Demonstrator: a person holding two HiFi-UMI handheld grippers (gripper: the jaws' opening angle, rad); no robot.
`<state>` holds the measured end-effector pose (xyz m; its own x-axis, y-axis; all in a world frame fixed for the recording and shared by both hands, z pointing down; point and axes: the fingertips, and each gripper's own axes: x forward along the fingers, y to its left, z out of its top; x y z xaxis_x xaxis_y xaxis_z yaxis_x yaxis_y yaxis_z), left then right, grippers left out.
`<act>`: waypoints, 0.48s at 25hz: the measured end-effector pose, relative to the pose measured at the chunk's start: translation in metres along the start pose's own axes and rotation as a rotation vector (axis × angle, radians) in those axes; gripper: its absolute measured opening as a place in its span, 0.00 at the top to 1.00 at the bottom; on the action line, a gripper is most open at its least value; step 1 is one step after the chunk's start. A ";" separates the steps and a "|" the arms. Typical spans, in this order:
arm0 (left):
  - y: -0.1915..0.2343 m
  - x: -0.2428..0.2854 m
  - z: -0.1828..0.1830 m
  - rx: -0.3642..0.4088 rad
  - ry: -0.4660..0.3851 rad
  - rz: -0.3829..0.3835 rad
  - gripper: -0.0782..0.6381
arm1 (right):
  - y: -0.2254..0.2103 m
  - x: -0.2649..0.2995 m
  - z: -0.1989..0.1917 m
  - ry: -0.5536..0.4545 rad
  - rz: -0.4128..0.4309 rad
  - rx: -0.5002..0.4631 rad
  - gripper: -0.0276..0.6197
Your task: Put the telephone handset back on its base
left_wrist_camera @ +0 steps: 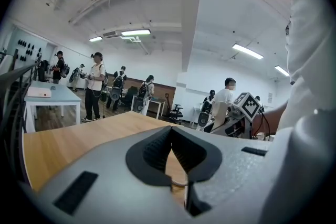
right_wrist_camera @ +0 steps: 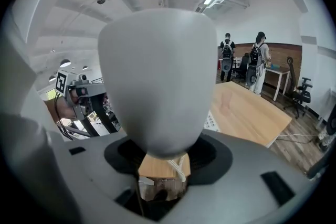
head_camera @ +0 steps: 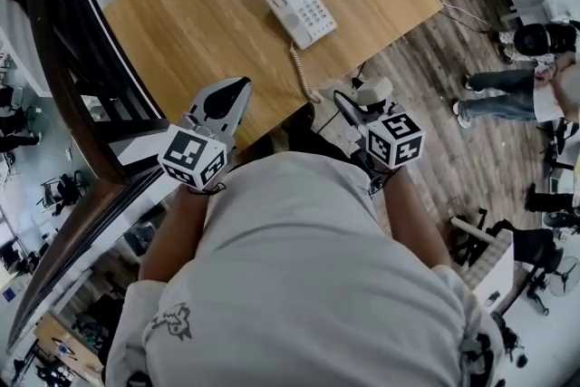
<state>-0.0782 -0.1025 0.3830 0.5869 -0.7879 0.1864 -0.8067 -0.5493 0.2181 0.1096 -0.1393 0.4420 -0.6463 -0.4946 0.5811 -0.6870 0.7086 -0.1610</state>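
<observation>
Table (head_camera: 199,14) bears base (head_camera: 302,12); handset (right_wrist_camera: 152,86) fills right gripper view.

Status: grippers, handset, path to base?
Right gripper shut on handset, short of the table. Left gripper shut, empty. Base on table, cradle bare; only coiled cord lies between.

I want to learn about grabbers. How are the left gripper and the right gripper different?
The right gripper clamps the telephone handset; the left gripper holds nothing. The right gripper's jaws stand wide apart; the left gripper's jaws meet. Both are pale grey.
</observation>
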 end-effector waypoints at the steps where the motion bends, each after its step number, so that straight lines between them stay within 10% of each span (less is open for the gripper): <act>1: 0.003 0.000 -0.001 -0.005 0.002 0.007 0.88 | -0.002 0.004 0.001 0.009 0.003 -0.004 0.61; 12: 0.028 0.020 -0.014 -0.051 0.046 0.070 0.88 | -0.043 0.054 -0.002 0.127 0.050 -0.016 0.61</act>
<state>-0.0877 -0.1299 0.4064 0.5327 -0.8097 0.2462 -0.8419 -0.4774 0.2517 0.1051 -0.1954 0.4824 -0.6322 -0.3914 0.6687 -0.6487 0.7393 -0.1806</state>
